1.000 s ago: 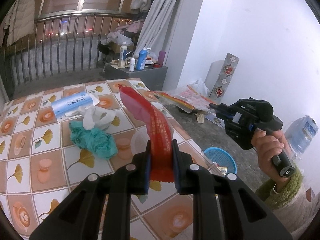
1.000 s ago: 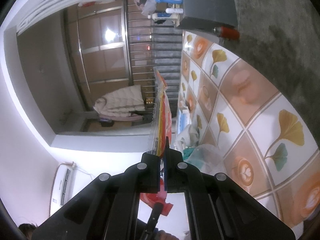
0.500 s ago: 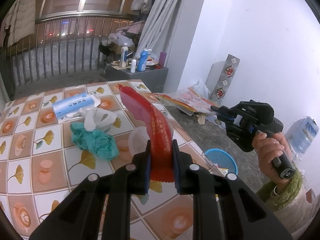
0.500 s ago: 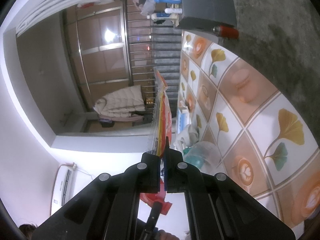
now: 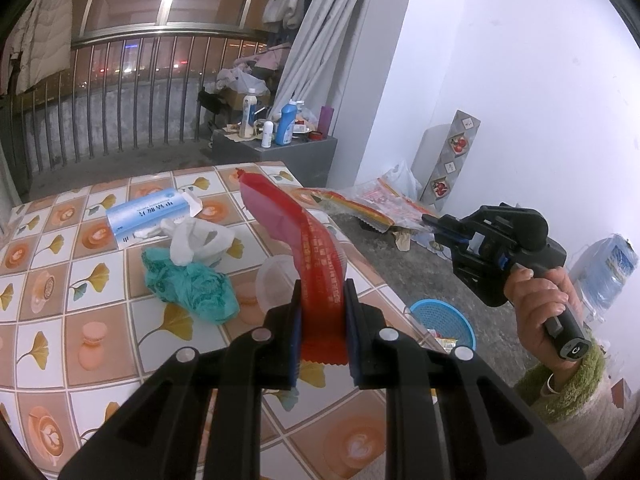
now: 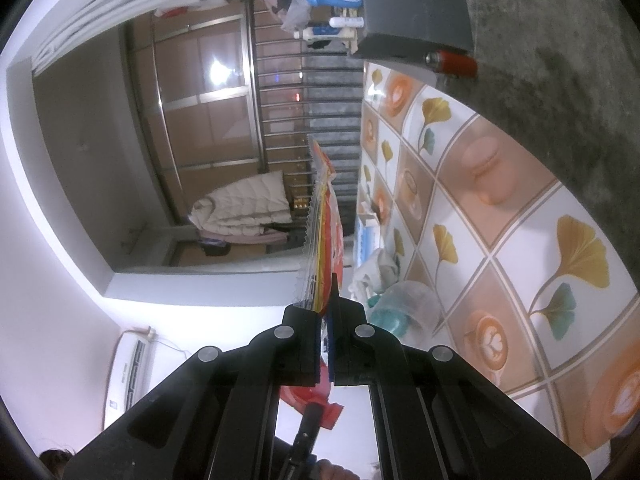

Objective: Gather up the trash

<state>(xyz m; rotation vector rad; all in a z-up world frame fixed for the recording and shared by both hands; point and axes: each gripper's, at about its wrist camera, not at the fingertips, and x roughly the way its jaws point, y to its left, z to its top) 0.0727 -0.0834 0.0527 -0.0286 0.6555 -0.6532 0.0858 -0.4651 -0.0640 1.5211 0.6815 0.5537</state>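
While both stay clamped: left hand-held gripper (image 5: 322,312) on red wrapper (image 5: 308,248), right hand-held gripper (image 6: 327,344) on snack bag (image 6: 326,236).

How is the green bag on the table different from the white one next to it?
The green bag is teal; the white bag is pale. The green one lies nearer the left tool, the white one farther, by the blue box. Both are crumpled and touch each other.

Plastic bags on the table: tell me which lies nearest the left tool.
The crumpled teal bag. It lies closer to the left tool than the white bag, which sits just behind it, touching it.
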